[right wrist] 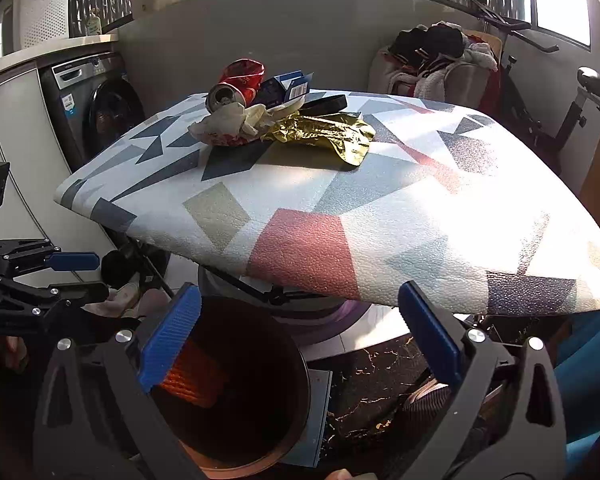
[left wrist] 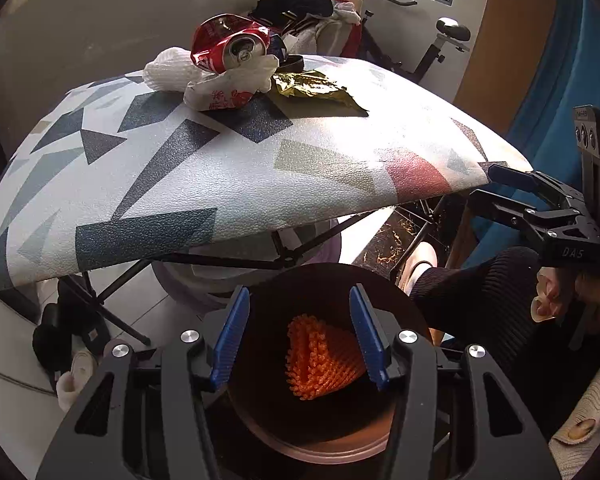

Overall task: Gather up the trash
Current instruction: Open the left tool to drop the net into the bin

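While the left gripper (left wrist: 298,336) hangs with its blue pads spread wide and empty over the dark bin (left wrist: 260,432), the left wrist view shows an orange foam net (left wrist: 320,360) already lying inside it, and the rest of the trash heaped at the far end of the patterned table (left wrist: 240,184): a crushed red can (left wrist: 230,42) atop a white foam sleeve (left wrist: 170,70), a printed paper wrapper (left wrist: 228,92) and a gold foil wrapper (left wrist: 312,90). The can sits high on soft litter, so a clumsy reach could roll it off the far edge. From the right wrist view, the right gripper (right wrist: 300,336) is likewise wide and holds nothing, hovering near the bin's rim (right wrist: 304,364) below the table edge; rising carelessly, it could strike the overhang. The foil lies flat against the tabletop, so the pads may slip over it instead of pinching it.
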Motion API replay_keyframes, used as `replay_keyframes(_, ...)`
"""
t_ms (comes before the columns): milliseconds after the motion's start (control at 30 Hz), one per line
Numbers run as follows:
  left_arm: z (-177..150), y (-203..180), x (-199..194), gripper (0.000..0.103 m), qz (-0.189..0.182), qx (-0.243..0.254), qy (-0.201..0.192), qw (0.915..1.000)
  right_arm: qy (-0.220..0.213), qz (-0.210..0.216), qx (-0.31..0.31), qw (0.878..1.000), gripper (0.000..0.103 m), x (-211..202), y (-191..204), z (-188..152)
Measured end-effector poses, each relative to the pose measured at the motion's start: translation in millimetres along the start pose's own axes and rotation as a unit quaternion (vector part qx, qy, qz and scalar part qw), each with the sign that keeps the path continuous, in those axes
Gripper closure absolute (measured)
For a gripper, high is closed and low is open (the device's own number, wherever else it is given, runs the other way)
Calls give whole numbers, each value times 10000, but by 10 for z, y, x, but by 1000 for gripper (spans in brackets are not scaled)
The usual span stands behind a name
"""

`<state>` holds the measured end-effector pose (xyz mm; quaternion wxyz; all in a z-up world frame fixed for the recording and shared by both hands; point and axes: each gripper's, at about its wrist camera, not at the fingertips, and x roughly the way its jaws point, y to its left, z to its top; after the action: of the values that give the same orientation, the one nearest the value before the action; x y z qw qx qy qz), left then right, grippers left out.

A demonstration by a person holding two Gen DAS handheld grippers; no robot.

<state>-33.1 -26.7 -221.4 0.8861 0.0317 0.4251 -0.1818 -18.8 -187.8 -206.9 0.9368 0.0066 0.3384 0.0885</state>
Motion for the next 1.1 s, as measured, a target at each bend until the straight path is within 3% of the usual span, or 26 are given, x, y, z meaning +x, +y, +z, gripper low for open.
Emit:
replay_keyframes(133, 5, 43, -11, 47, 158, -92, -22, 9998, 1, -6, -23, 10000, 6, -1, 9, -2)
replay_keyframes(233, 7, 78, -12, 19, 179, -171, -28, 9997, 1, -3, -52, 10000, 6, -1, 21, -3)
replay_keyframes(267, 8, 87, -10, 5, 186, -196, -27, 9996, 2, -5, -57, 10000, 6, -1, 25, -1)
replay_keyframes(800, 12, 96, -32, 5, 370, -230, -147, 9989, 32, 0, 32, 10000, 6, 29, -7, -11)
replay_keyframes(1100, 62, -9, -225, 5, 624, -3, -653, 9959, 95, 55, 117, 9999, 6, 55, -33, -8)
